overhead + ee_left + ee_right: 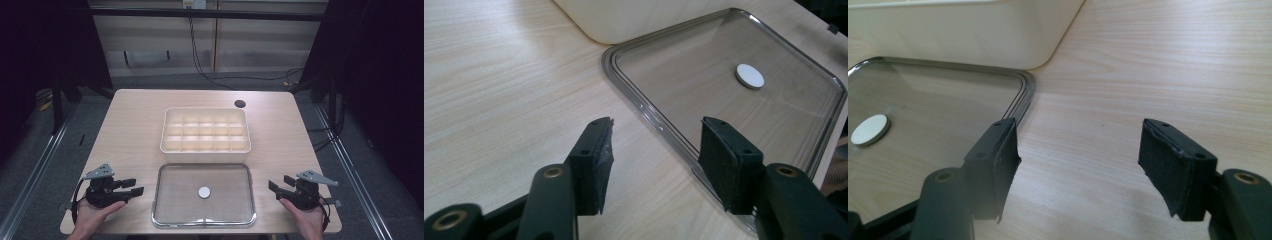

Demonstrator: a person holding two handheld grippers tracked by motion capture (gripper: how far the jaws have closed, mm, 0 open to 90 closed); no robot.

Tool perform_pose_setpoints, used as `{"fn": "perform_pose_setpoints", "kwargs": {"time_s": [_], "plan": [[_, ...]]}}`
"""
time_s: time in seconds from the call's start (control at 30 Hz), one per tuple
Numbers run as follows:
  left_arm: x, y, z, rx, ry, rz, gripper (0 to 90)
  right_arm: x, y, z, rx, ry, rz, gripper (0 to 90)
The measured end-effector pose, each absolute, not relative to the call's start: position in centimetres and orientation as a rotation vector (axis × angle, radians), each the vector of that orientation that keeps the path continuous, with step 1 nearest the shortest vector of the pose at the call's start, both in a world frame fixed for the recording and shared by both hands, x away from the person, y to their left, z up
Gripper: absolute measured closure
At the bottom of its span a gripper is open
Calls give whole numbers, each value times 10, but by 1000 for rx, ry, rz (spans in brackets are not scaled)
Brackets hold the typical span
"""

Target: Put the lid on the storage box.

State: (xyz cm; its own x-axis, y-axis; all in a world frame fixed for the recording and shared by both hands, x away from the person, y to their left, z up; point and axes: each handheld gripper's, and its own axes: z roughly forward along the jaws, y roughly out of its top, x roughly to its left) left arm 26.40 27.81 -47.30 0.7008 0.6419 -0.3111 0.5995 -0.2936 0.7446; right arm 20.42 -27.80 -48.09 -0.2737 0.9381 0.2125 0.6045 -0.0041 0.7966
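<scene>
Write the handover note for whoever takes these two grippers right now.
Left gripper: open, empty, resting at the table's near left, jaws toward the clear lid.
Right gripper: open, empty, at the near right, also facing the lid.
Clear lid lies flat on the table, a white round disc at its centre. Cream compartment box sits just behind it, uncovered; its cells look empty.
Done: nothing gripped so far.
Left: probably grasp the lid from both sides and set it on the box.
</scene>
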Motion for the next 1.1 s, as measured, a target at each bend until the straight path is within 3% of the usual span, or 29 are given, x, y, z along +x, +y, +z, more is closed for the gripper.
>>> {"fn": "perform_pose_setpoints", "kwargs": {"time_s": [0.37,0.57,0.9,1.1], "plan": [[258,279,-468,1983,945,20,458,201,-277,-475,1684,1962,1170,317],[259,272,-461,2003,932,31,502,202,-269,-467,1638,2001,1187,376],[279,256,-455,2014,953,10,514,225,-253,-461,1601,2070,1218,383],[289,246,-443,2065,925,65,521,238,-243,-449,1570,2077,1233,402]]}}
